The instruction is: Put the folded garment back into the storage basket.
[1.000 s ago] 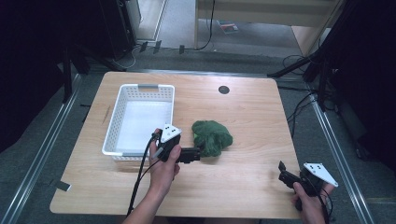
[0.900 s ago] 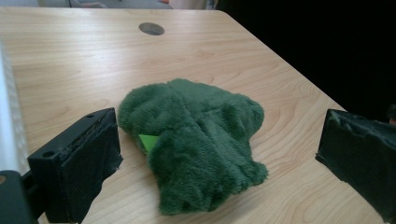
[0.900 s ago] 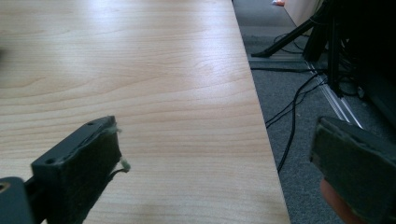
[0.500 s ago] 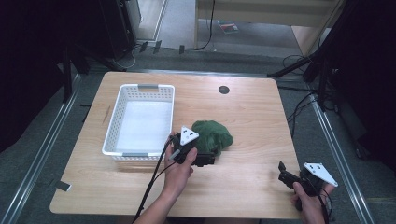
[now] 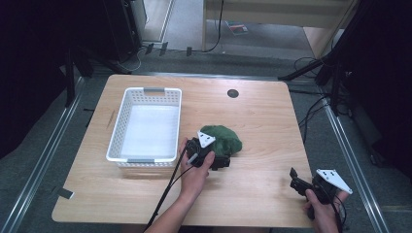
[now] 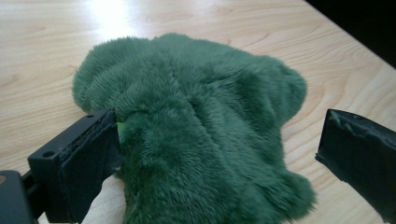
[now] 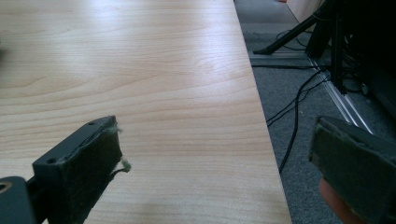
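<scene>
The left gripper (image 5: 219,161) has slid rightward against the fuzzy green plush cloth (image 5: 224,138), fingers (image 6: 88,154) spread to straddle it; it lies mid-desk (image 5: 262,121), at three o'clock from the white plastic basket (image 5: 145,124). The right gripper (image 5: 297,180) idles, fingers spread.

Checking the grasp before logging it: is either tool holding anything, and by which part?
Nothing is held yet. The left tool stands open astride the green plush cloth, one jaw touching its edge. The right tool is open over bare table.

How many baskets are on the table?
1. The white basket sits on the left part of the table, beside the green fuzzy cloth that the left gripper reaches with its jaws open. None seems hidden.
</scene>
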{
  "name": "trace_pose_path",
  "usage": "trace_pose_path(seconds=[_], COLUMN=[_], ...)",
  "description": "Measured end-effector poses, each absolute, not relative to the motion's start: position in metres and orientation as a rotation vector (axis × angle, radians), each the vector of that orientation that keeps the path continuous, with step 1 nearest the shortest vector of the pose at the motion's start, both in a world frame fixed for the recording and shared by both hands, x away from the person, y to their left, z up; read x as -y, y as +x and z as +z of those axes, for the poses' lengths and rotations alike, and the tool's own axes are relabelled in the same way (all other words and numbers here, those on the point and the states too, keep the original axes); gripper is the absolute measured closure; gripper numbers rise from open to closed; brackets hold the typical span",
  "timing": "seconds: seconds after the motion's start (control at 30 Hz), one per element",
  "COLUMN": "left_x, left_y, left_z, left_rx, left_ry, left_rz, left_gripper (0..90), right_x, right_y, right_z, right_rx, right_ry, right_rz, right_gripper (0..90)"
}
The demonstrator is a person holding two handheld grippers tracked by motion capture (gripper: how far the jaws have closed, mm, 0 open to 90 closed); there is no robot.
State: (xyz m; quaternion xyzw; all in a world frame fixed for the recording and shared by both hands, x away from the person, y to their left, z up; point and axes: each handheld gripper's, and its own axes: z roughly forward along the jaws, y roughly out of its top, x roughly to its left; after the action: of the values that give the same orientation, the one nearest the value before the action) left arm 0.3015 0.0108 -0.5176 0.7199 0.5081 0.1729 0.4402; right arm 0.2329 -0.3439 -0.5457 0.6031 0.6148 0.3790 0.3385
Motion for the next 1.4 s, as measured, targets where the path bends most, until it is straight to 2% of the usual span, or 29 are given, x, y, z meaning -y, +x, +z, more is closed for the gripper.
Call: trace_pose_path(seconds=[0.43,0.87,1.13,1.2,1.4], left_x=[-0.002,0.003,0.006,0.007,0.004], left_y=[0.322,0.326,0.323,0.322,0.320], left_z=[-0.537,-0.550,-0.551,-0.550,-0.549], left_rx=[-1.353,-1.384,-1.374,-1.360,-1.343], left_ry=[1.809,1.852,1.901,1.909,1.906], left_rz=[0.453,0.425,0.453,0.463,0.459], left_gripper=[0.0,0.0,0.0,2.9,19.0], right_x=[0.344,0.344,0.344,0.344,0.344], right_y=[0.233,0.233,0.233,0.234,0.234], right_z=[-0.546,-0.546,-0.546,-0.546,-0.546], right_rx=[-1.603,-1.593,-1.595,-1.598,-1.597], right_ry=[1.571,1.574,1.575,1.569,1.572], right_rz=[0.990,0.988,0.985,0.984,0.979], right_gripper=[2.6,3.9,4.4,4.4,4.8])
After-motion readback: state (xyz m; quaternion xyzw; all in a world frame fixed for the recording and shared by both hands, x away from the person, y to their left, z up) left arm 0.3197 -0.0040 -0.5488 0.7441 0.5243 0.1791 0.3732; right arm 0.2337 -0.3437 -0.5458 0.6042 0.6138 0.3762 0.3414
